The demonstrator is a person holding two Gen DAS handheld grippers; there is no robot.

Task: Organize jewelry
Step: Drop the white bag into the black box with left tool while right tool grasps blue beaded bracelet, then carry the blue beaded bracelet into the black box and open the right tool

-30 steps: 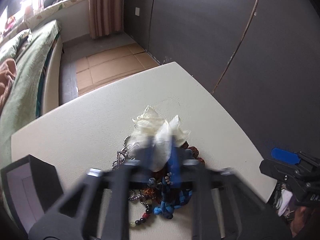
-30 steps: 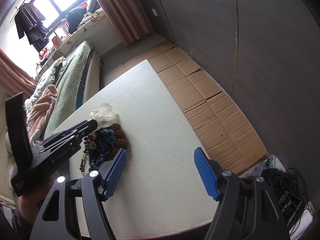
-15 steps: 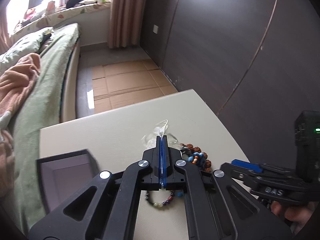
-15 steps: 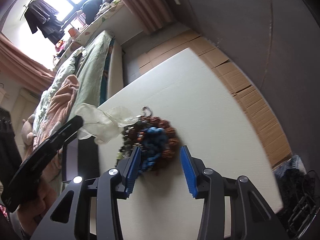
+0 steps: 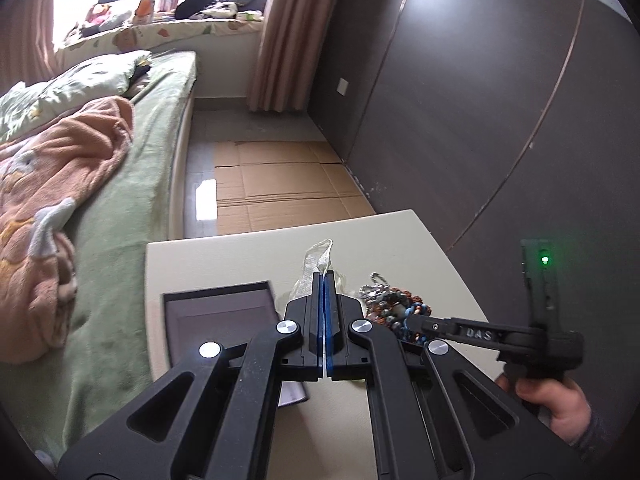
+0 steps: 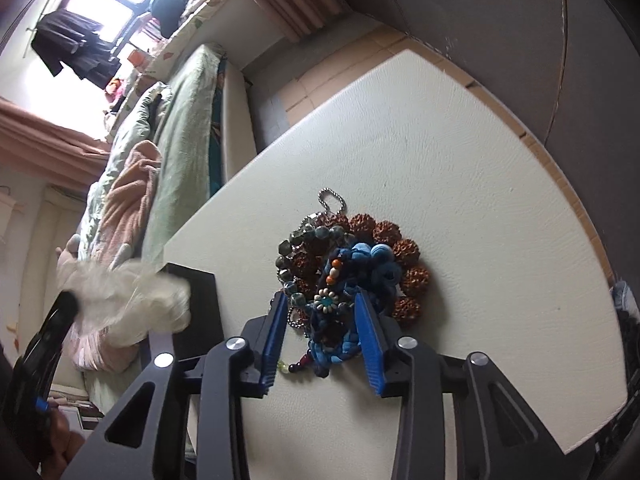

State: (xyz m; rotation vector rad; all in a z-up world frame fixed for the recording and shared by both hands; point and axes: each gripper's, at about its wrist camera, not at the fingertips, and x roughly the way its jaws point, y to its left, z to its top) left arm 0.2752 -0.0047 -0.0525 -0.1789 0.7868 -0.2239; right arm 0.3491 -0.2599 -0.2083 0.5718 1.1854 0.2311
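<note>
A tangled pile of jewelry [image 6: 344,276] lies on the white table [image 6: 460,184]: brown bead bracelets, green stone beads, blue cord pieces and a silver chain. My right gripper [image 6: 322,300] is open, its blue pads on either side of the pile's near end. My left gripper [image 5: 324,280] is shut on a sheer white pouch [image 5: 316,258] and holds it above the table; the pouch also shows in the right wrist view [image 6: 136,304]. The pile also shows in the left wrist view [image 5: 394,306].
An open black jewelry box [image 5: 224,312] sits on the table left of the pile, also in the right wrist view [image 6: 200,312]. A bed with a green cover [image 5: 120,184] runs along the table's left side. A dark wall [image 5: 460,100] is to the right.
My left gripper lifted the white pouch off the pile and carried it left, toward the black box. My right gripper moved in and narrowed around the jewelry pile.
</note>
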